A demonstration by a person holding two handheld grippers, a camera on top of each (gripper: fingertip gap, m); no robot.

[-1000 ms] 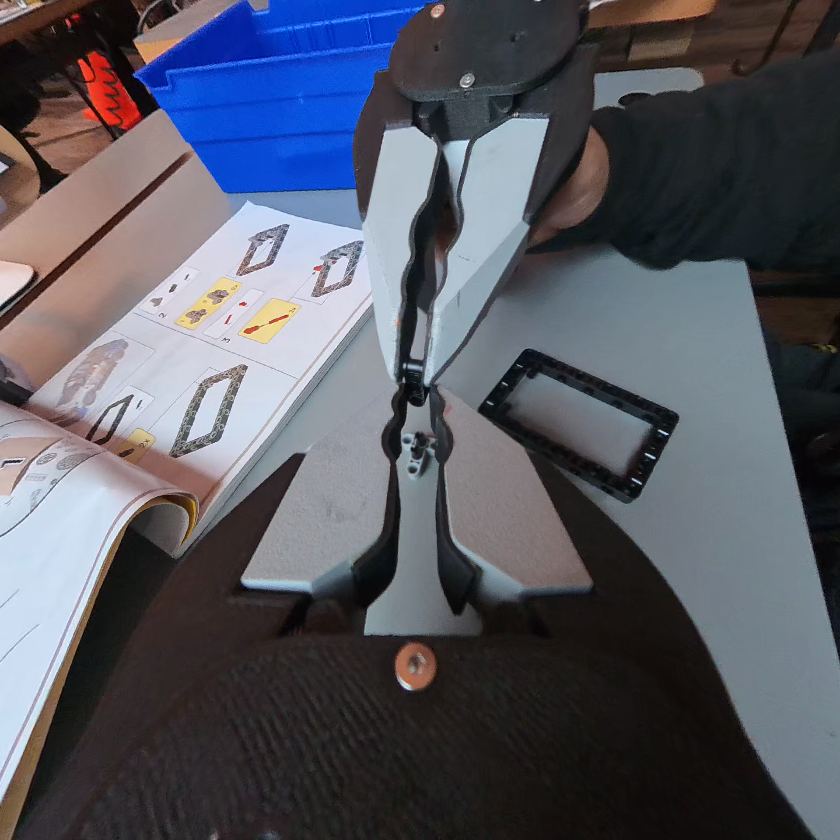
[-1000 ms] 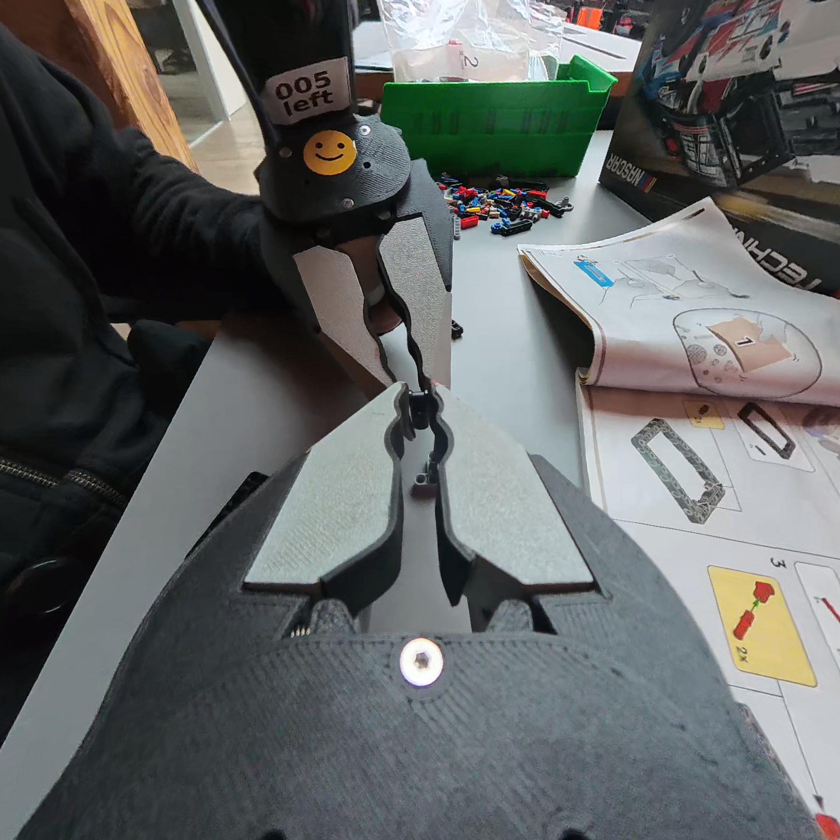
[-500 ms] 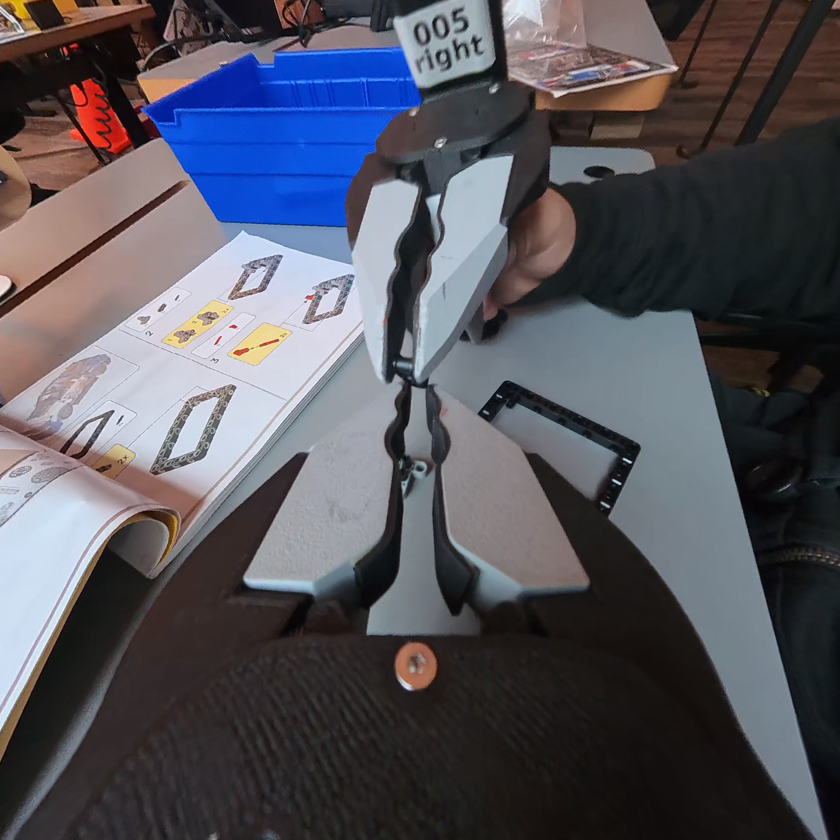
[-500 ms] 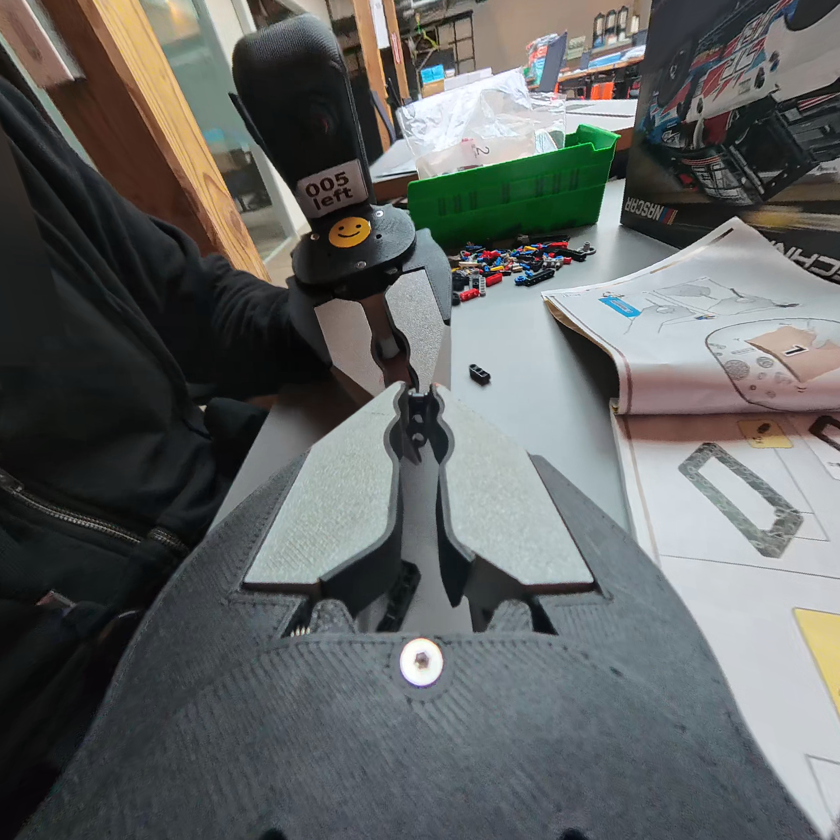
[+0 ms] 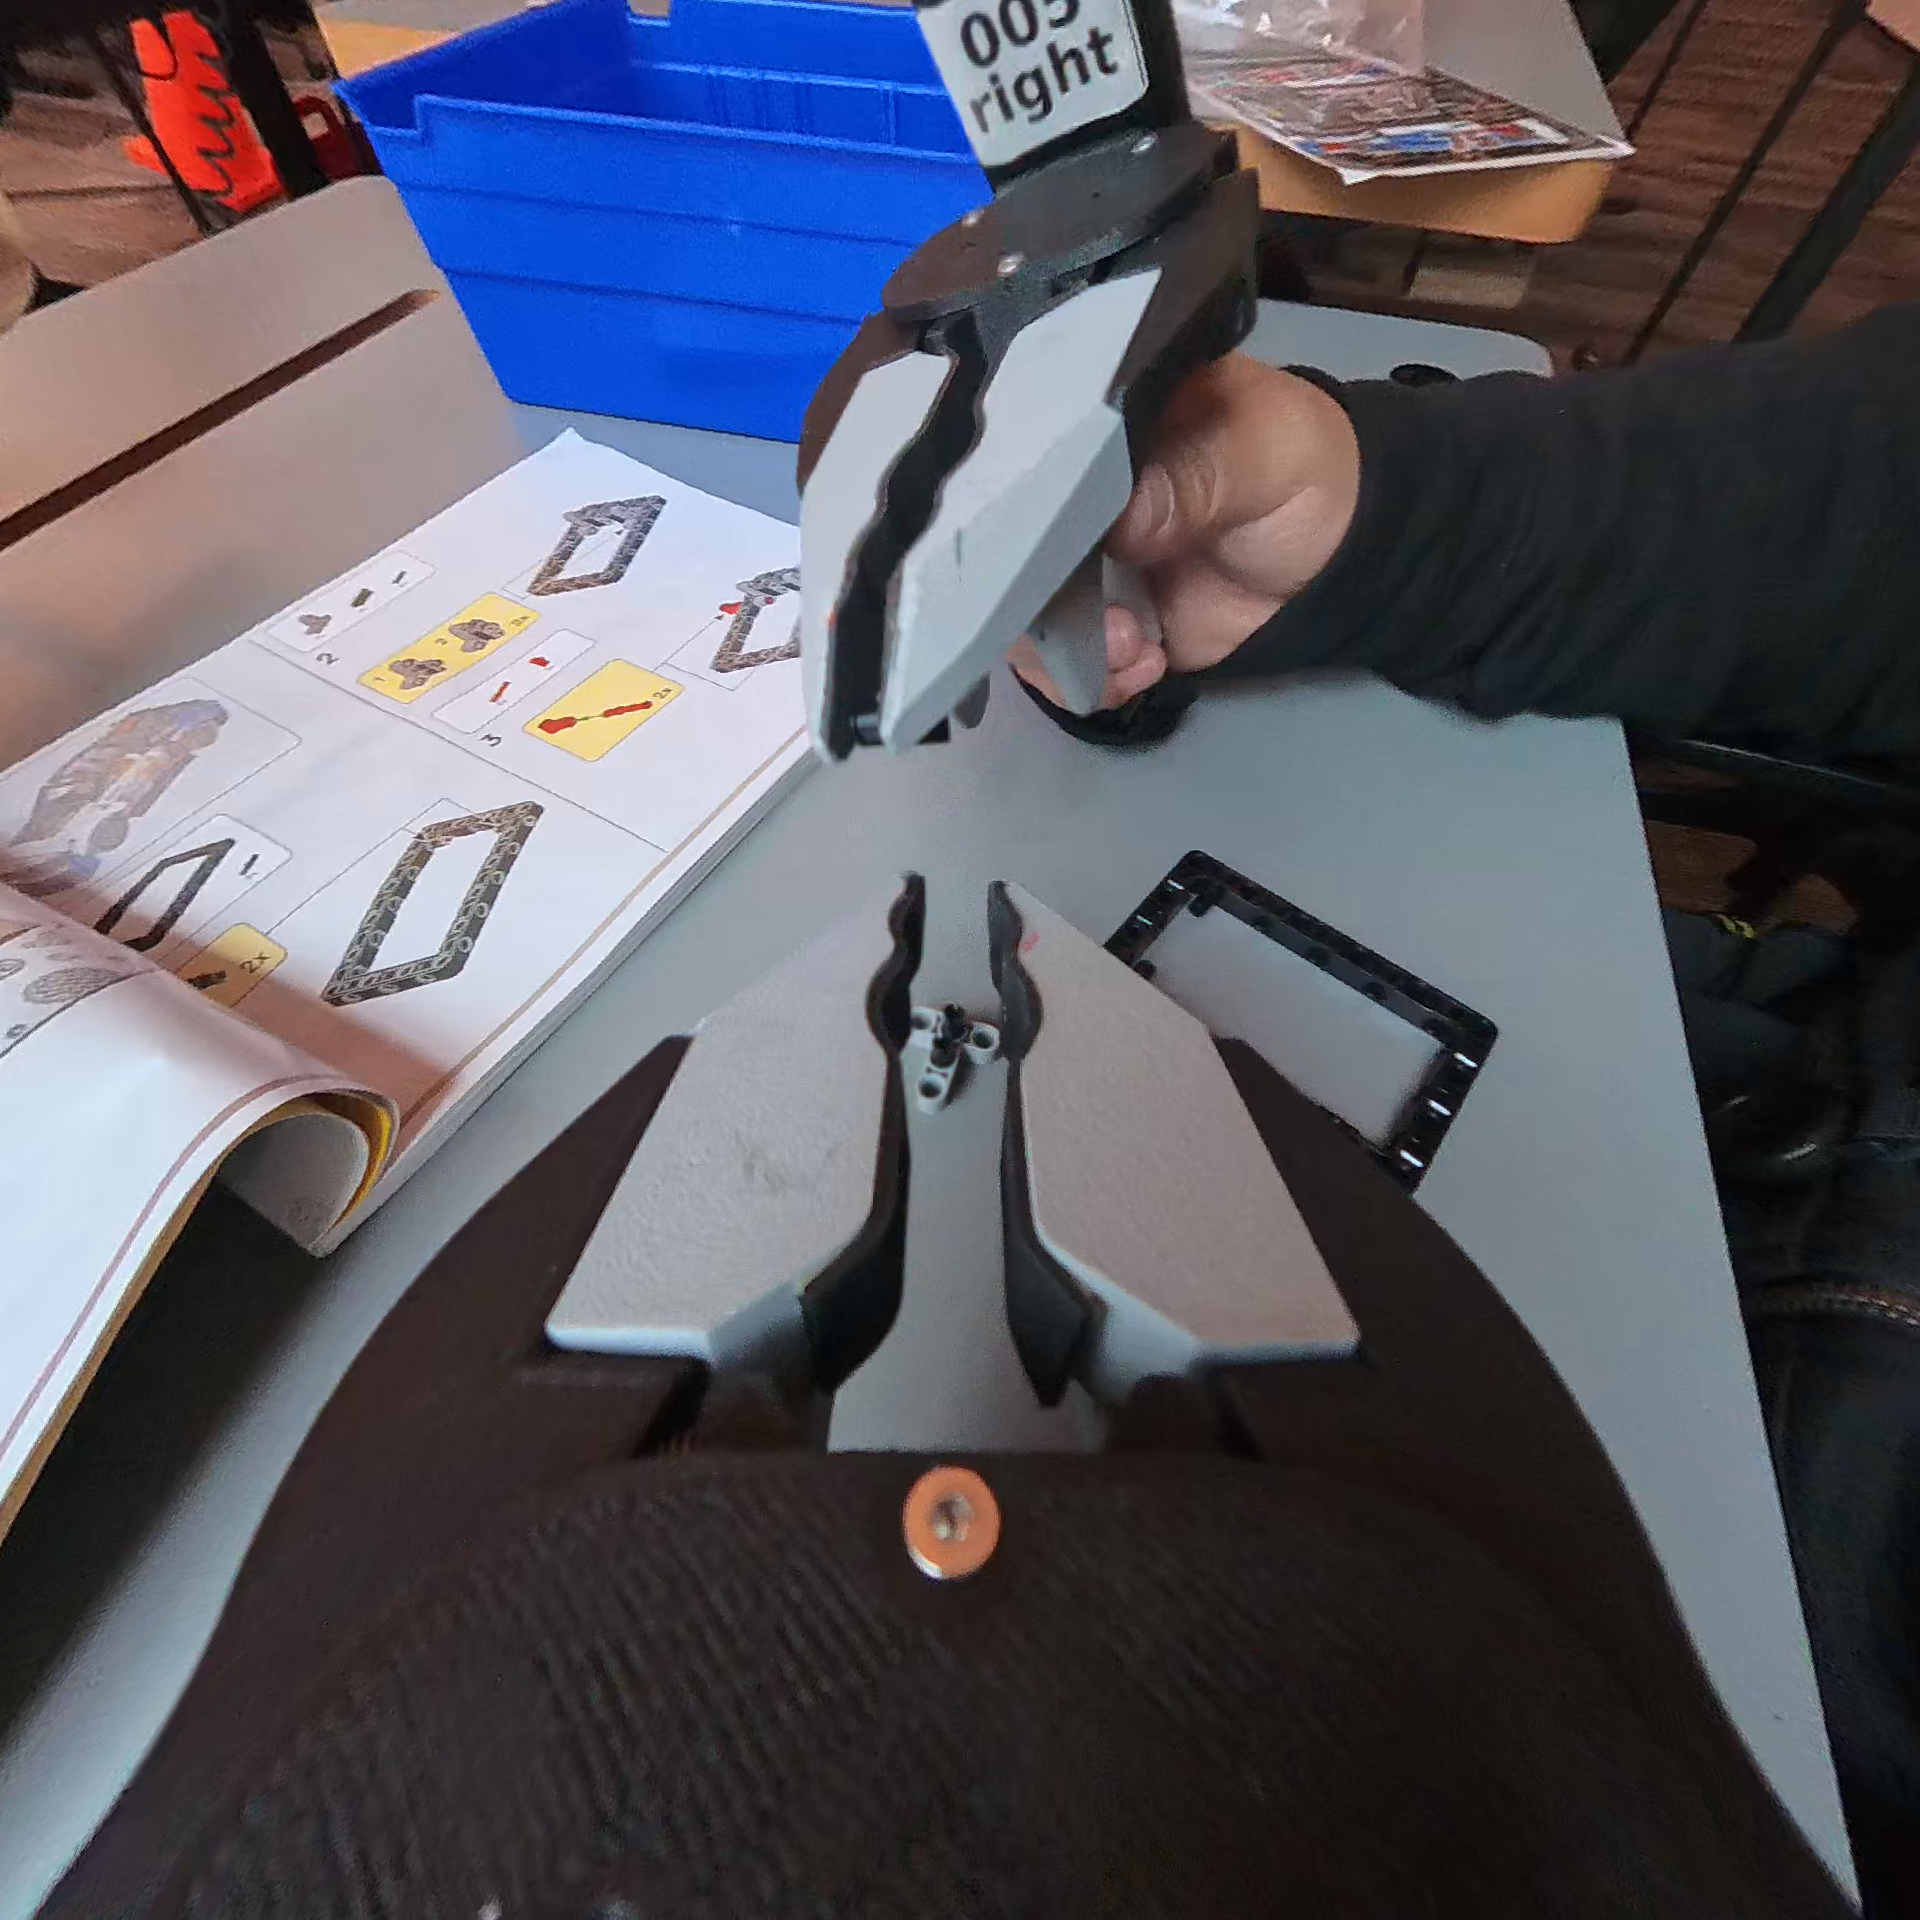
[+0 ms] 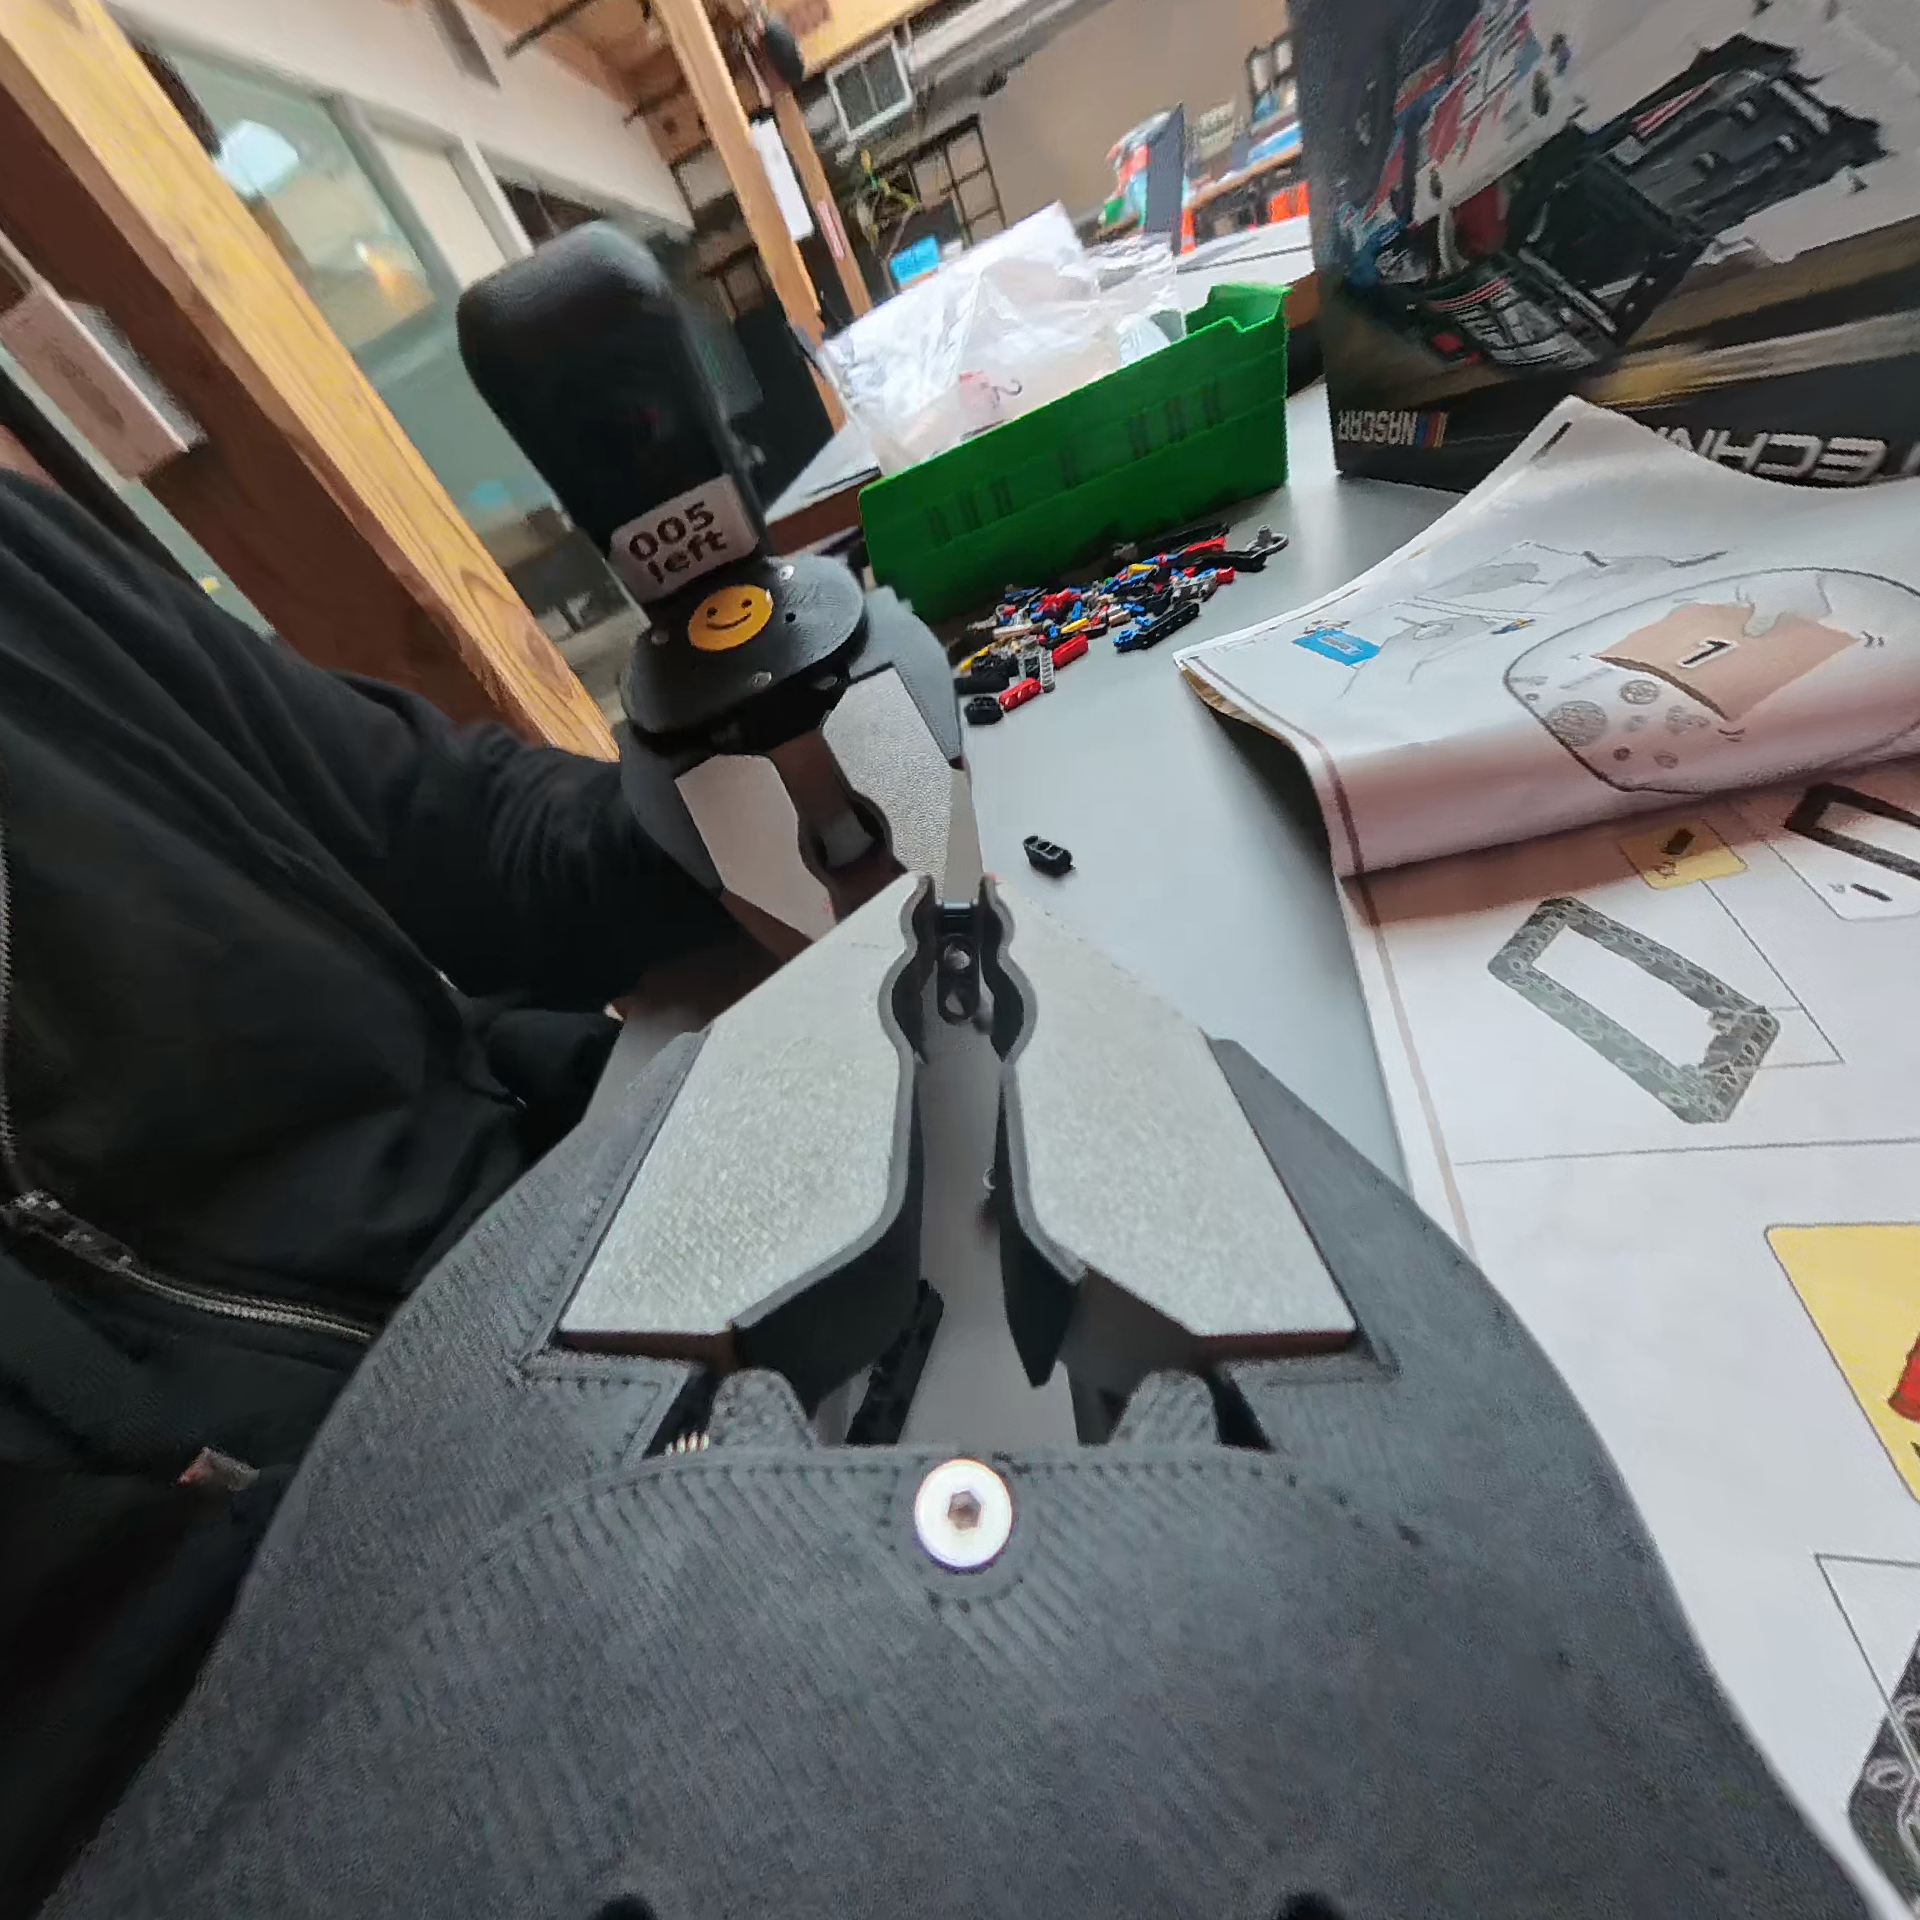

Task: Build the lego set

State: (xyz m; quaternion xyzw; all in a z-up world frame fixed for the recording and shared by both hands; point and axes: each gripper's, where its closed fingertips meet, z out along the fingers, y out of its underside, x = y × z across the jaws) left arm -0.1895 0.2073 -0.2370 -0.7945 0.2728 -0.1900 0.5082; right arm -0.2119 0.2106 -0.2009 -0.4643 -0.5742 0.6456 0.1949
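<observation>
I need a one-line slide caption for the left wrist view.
Open left gripper over small grey Lego connector; right gripper pinches a black piece.

Soft daylight, wide-angle edge bending, blurred background, faint shadows.

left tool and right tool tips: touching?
Apart. The left wrist view shows bare grey table between the right tool and the left tool.
</observation>
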